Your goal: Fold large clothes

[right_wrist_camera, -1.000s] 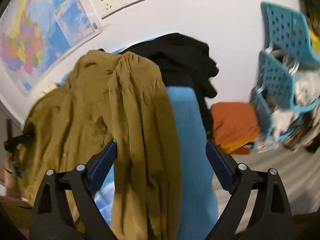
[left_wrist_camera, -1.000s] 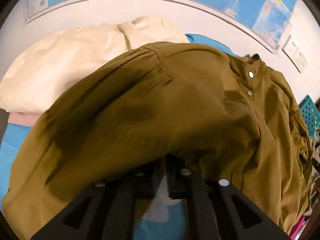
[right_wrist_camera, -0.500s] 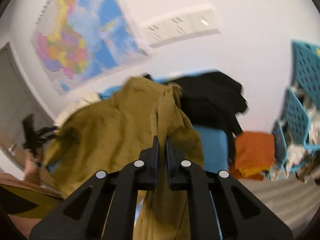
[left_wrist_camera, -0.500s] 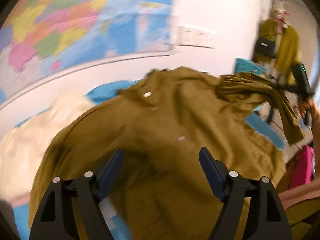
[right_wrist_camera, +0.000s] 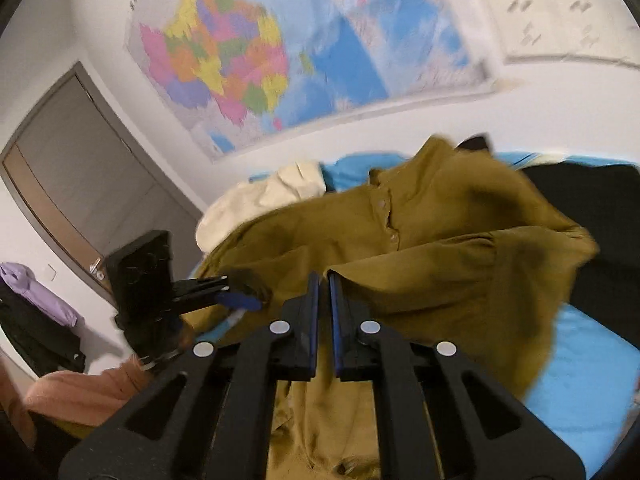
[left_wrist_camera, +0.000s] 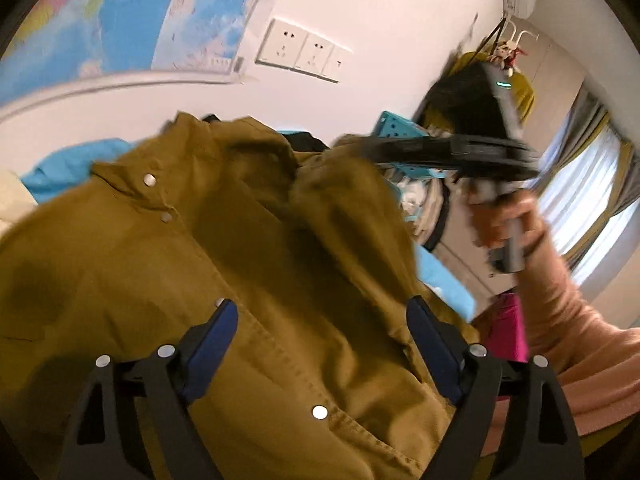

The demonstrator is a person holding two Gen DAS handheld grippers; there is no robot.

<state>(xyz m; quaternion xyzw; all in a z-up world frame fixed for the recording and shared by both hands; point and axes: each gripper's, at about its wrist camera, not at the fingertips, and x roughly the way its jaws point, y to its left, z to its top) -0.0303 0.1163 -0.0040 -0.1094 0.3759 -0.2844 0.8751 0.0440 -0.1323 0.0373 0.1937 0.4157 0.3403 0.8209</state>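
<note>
Handling an olive-brown shirt [left_wrist_camera: 248,248], lying rumpled and front-up across a bright blue sheet [right_wrist_camera: 580,360], collar pointing toward the wall. Showing a placket running down the middle with pale round snaps [left_wrist_camera: 149,179] along it, stitched seams beside it, and darker blotches in the cloth on the left side of the left wrist view. Hovering the left gripper [left_wrist_camera: 320,312] over the shirt's front, jaws spread wide and just having been opening, pinching nothing, with cloth only lying beneath them. Clamping the right gripper [right_wrist_camera: 324,276], jaws all but together, on the edge of one sleeve and holding that sleeve raised, so that it is draping in a broad fold across the chest and hiding part of the far shoulder. Gripping the right tool's handle with a hand [left_wrist_camera: 504,220] in a peach-pink sleeve [left_wrist_camera: 560,320], badly blurred in the left wrist view. Crowding the shirt on the sheet: a cream garment [right_wrist_camera: 260,204] bunching just beside its left shoulder and a black garment [right_wrist_camera: 600,208] lying against its other side, partly tucking under the collar. Standing behind: a coloured wall map [right_wrist_camera: 260,52], white wall sockets [left_wrist_camera: 304,52], a teal perforated basket [left_wrist_camera: 394,128] half hidden by the right tool, and a grey door [right_wrist_camera: 80,168].
</note>
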